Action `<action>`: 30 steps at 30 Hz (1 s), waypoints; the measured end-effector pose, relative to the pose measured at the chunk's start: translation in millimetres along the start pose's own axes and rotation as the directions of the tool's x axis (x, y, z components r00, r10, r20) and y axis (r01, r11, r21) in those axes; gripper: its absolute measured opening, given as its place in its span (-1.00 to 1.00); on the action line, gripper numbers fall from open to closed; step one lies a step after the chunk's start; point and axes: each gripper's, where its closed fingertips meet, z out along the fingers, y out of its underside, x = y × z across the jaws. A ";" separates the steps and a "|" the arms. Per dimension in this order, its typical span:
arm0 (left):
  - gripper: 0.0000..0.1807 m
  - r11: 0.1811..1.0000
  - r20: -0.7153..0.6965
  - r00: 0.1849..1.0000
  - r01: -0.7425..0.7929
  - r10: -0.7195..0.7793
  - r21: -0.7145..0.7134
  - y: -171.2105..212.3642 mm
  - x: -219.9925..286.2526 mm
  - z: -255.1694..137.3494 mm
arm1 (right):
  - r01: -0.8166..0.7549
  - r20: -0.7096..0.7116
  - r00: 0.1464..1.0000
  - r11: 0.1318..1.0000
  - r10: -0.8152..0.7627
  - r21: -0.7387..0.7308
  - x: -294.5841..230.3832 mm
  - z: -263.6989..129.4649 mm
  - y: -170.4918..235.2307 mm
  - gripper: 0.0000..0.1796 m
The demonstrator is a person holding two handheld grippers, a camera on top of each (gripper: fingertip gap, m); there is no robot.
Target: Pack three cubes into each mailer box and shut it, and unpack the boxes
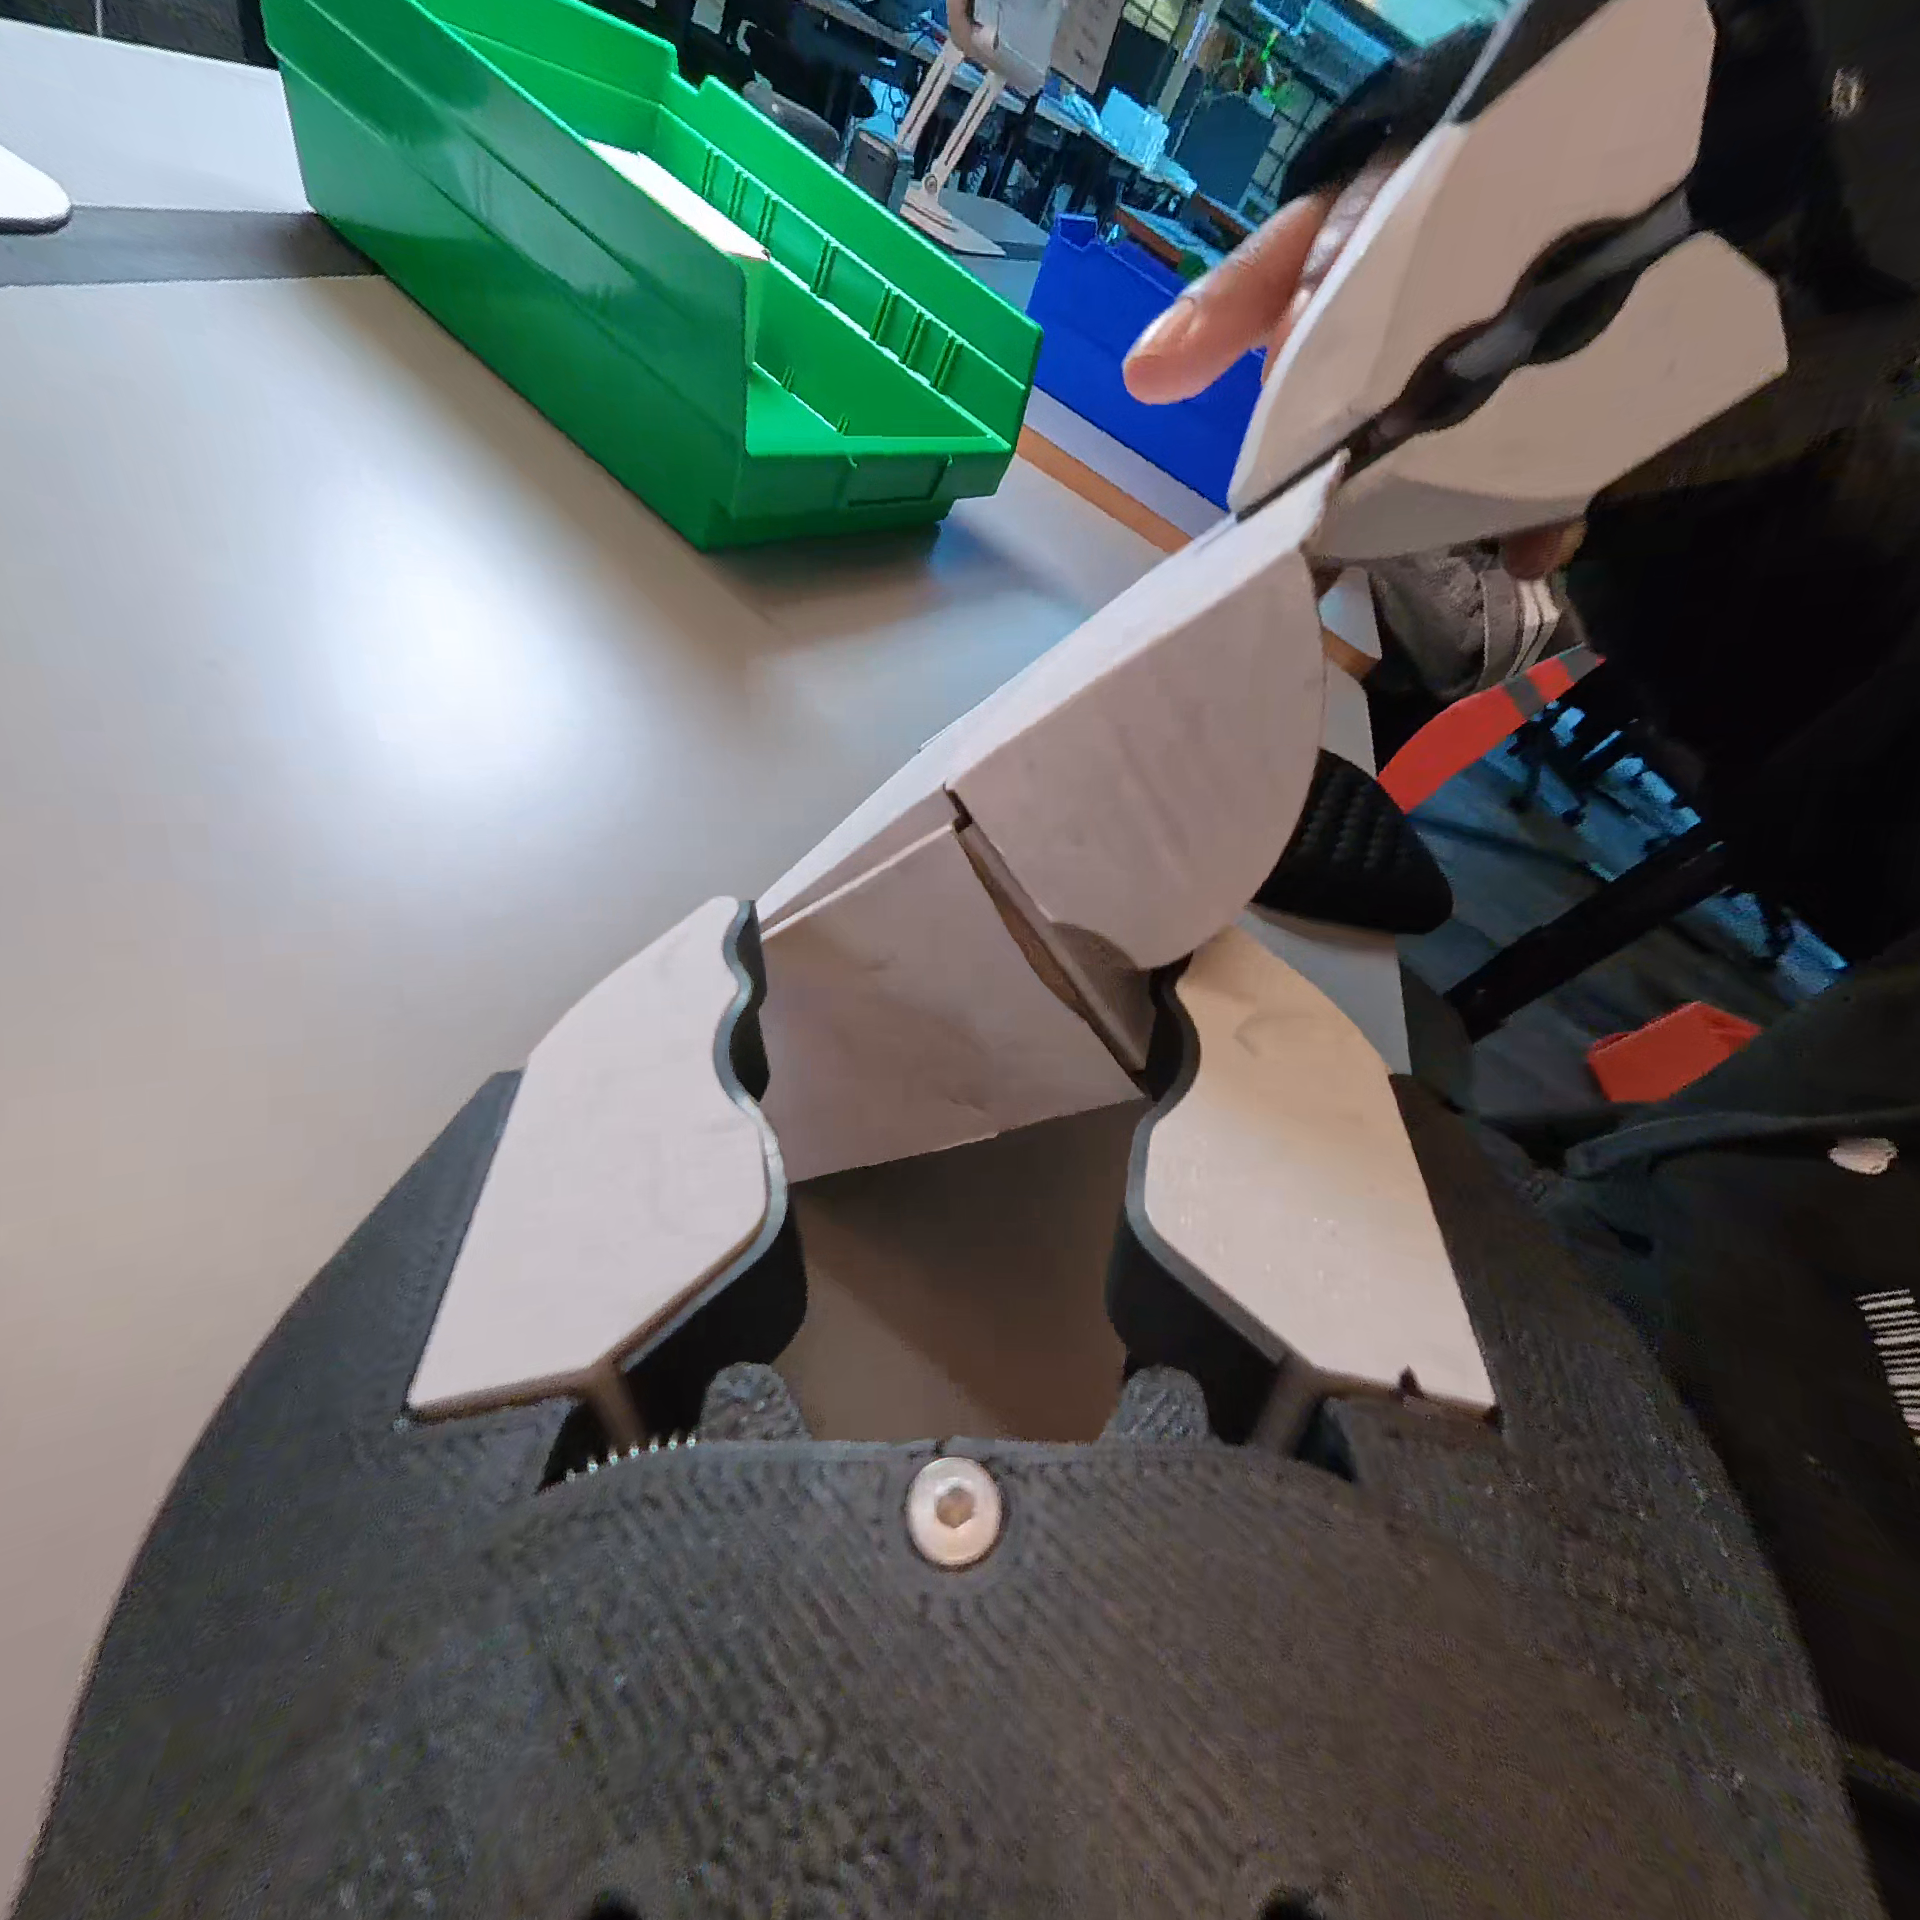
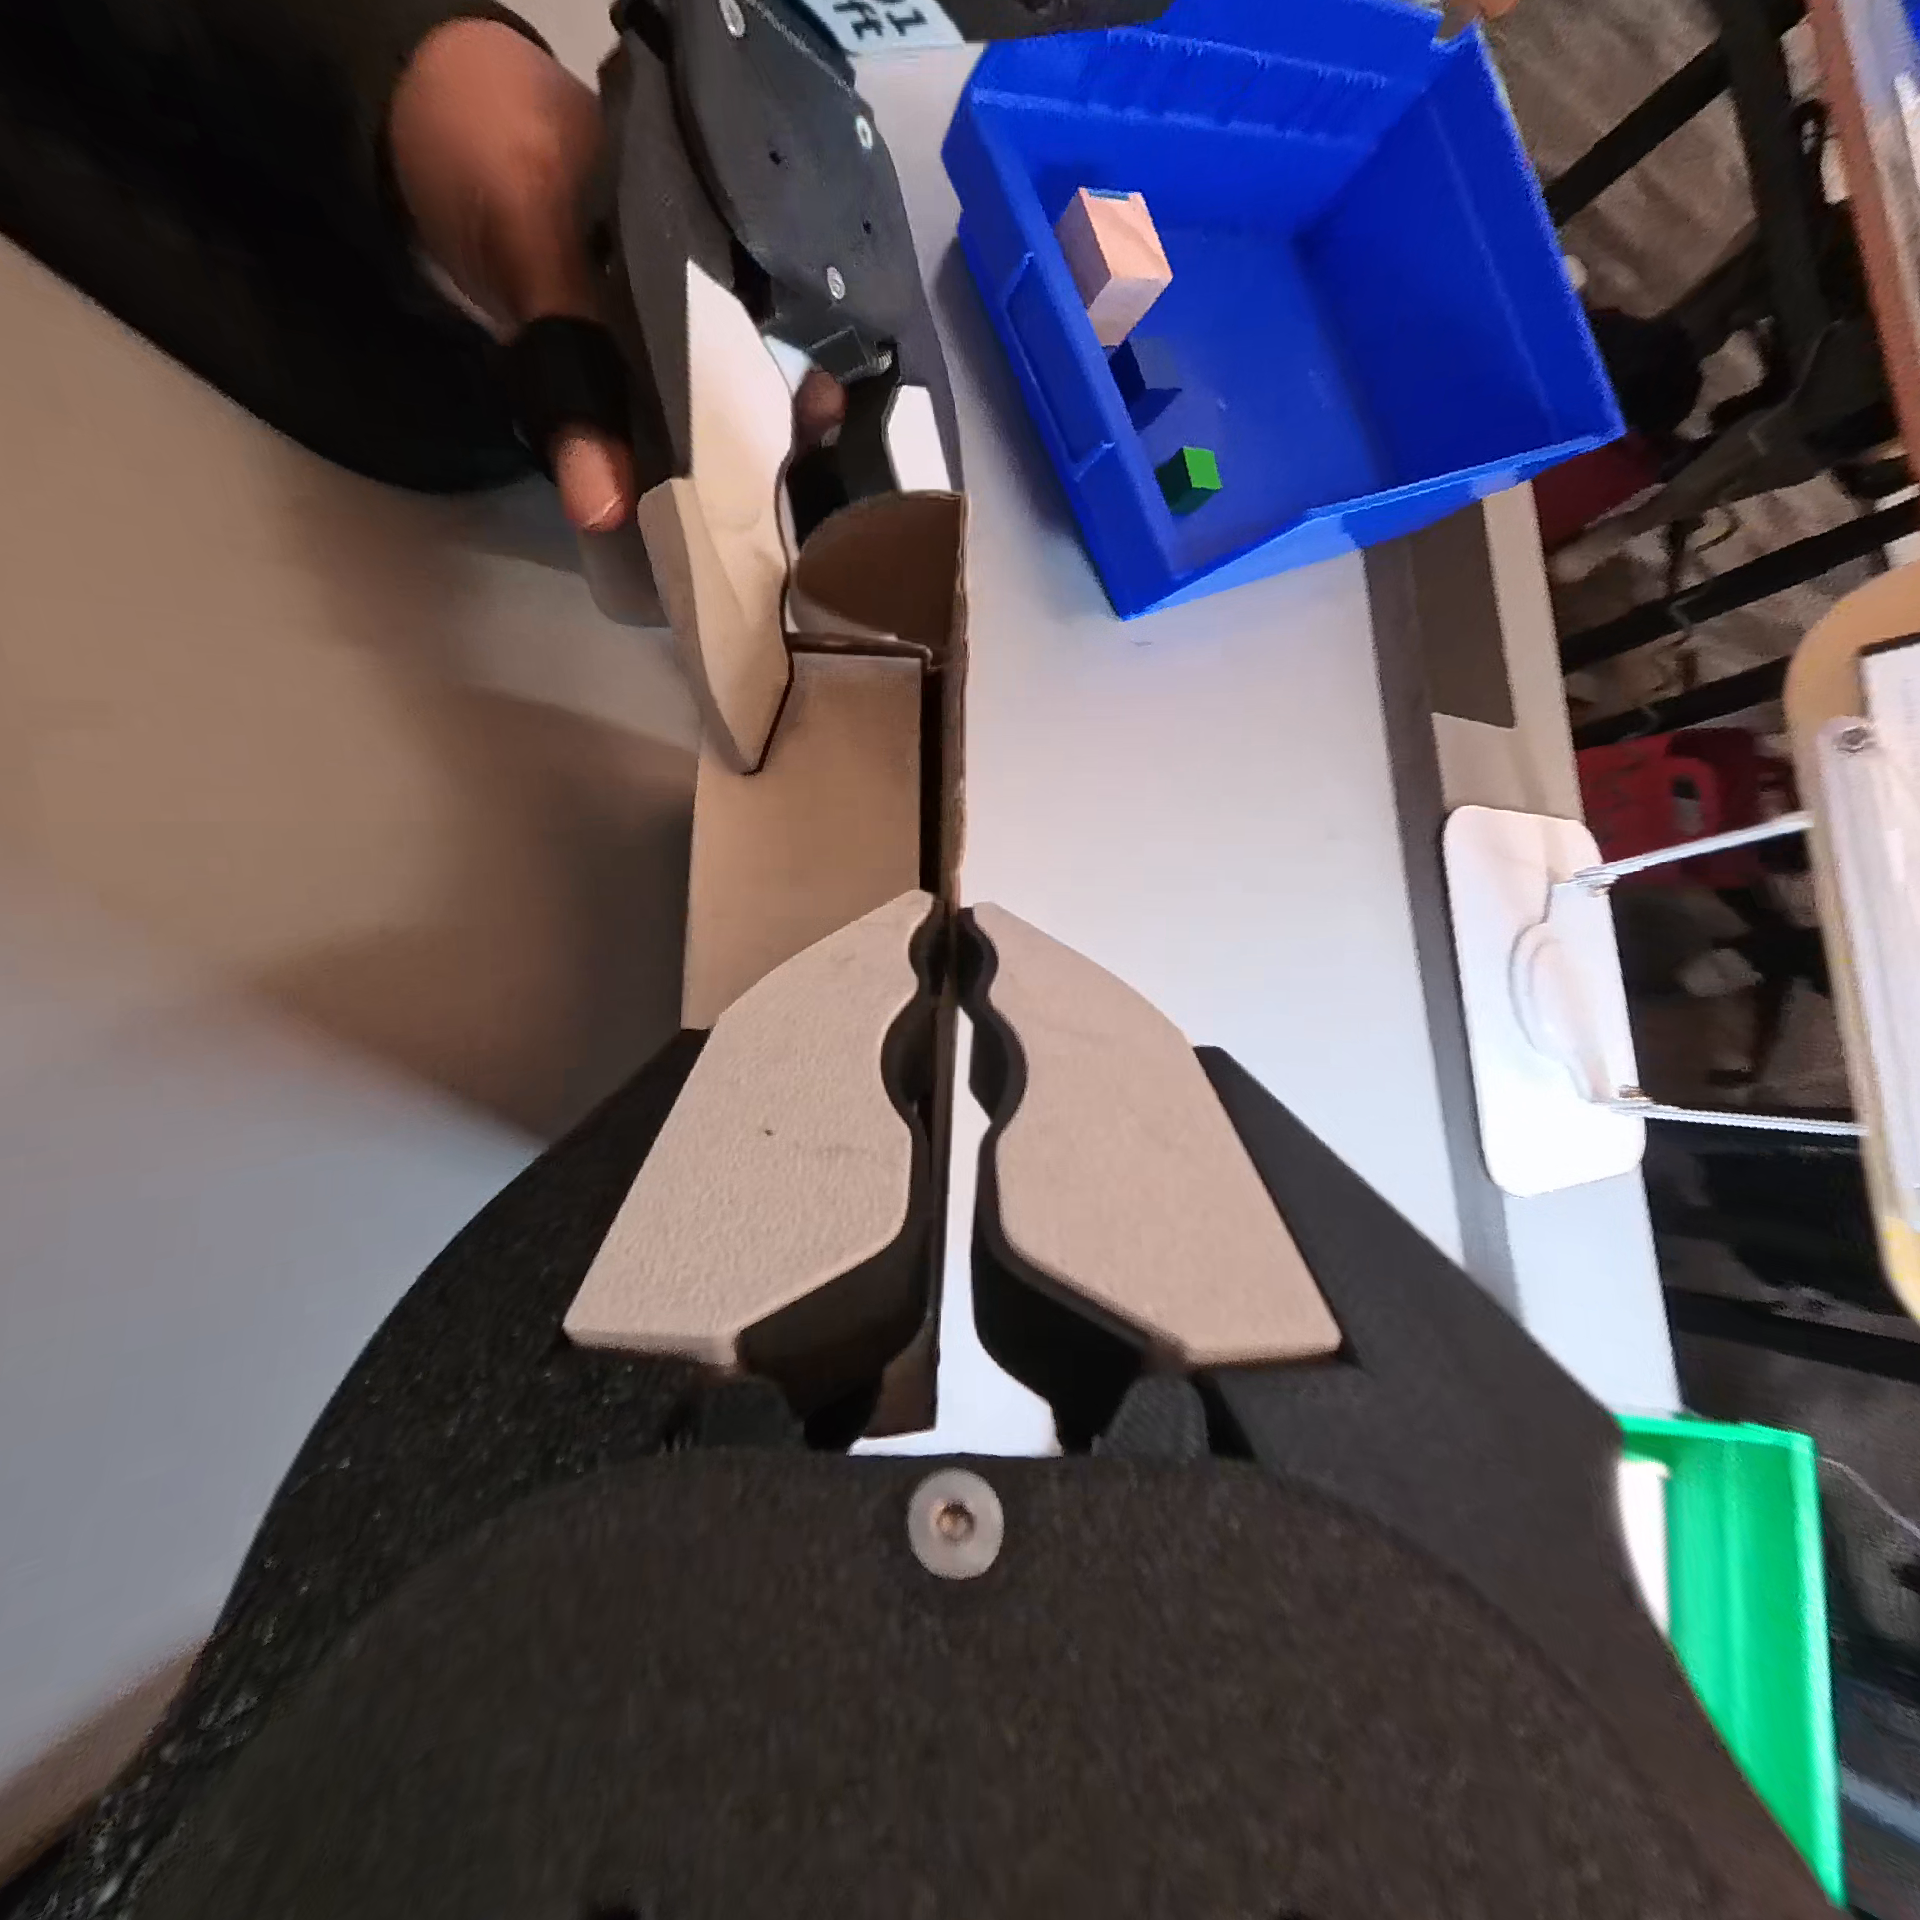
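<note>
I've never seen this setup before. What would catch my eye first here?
Probably the white mailer box in the middle: the right hand-held gripper pinches its flap shut, while the left hand-held gripper is open around a corner. Next, the bright bins: a green bin and a blue bin holding cubes.

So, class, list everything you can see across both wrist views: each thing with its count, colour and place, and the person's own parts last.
mailer box: one, white cardboard, on the table, lid raised
green bin: one, on the table beyond the box
blue bin: one, at the table's edge
cubes: three in the blue bin, a tan cube, a blue cube, a green cube
table: one, pale grey
white stand: one, on the table
left gripper: open around the box
right gripper: shut on the box's lid edge
hand: one, holding the left gripper
</note>
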 end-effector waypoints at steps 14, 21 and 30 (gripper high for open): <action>-0.23 0.880 0.151 0.867 -0.460 0.474 -0.118 23.5 12.4 -2.6 | -0.141 0.123 0.983 0.989 0.134 0.052 30.5 -11.5 -8.3 -0.99; -0.28 0.753 0.191 0.730 -0.617 0.657 -0.231 33.8 5.4 -1.9 | -0.186 0.114 0.977 0.982 0.180 0.044 55.9 -8.0 -7.2 -0.98; -0.79 0.490 0.080 0.495 -0.800 0.865 -0.346 55.9 11.3 1.5 | -0.194 0.084 0.978 0.981 0.192 0.015 82.5 1.1 1.9 -0.98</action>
